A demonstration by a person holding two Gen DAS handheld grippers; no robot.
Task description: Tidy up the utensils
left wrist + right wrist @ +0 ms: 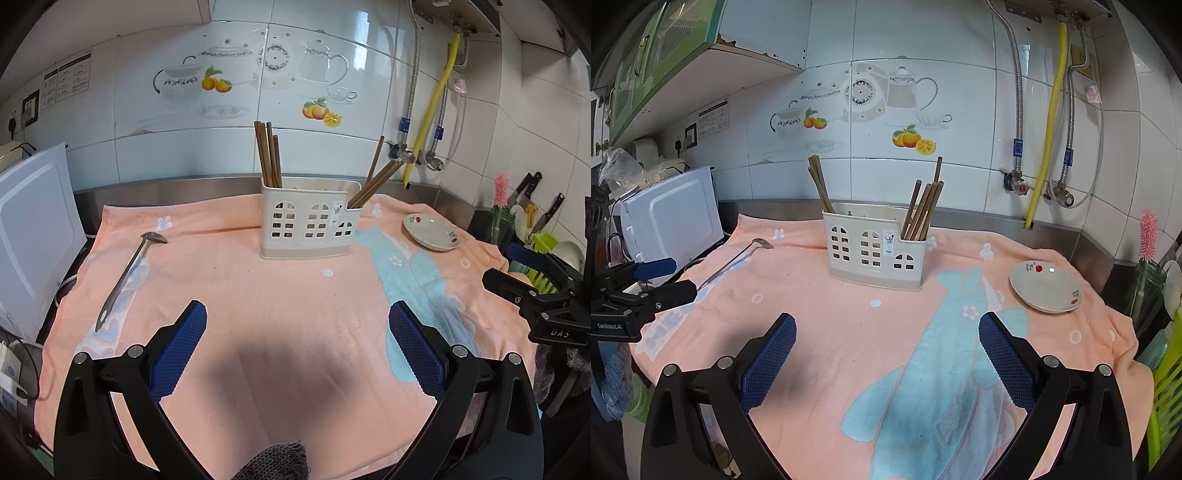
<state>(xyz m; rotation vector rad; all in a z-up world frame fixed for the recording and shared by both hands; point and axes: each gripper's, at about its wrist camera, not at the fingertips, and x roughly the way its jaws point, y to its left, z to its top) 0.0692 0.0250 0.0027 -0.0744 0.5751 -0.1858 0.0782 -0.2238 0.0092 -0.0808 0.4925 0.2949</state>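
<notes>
The utensil holder [309, 218] stands on the orange towel [280, 314] that covers the counter, close to the tiled wall. It already has chopsticks [269, 155] in its left end and more chopsticks [375, 180] leaning out of its right end. One metal ladle [127, 275] lies flat on the towel, well to the left of the holder and apart from it. A small dish [432, 232] sits to the right of the holder.

The left claw [297, 354] is wide open and holds nothing; it hovers over the towel in front of the holder. The right claw [886, 362] is also wide open and empty.

I think the ladle is the piece left to put away. Its handle is thin and lies flat on soft cloth, so a claw may pinch the towel together with it, or the smooth metal may slip and turn. Its long handle could also knock the leaning chopsticks or tip the light holder.
</notes>
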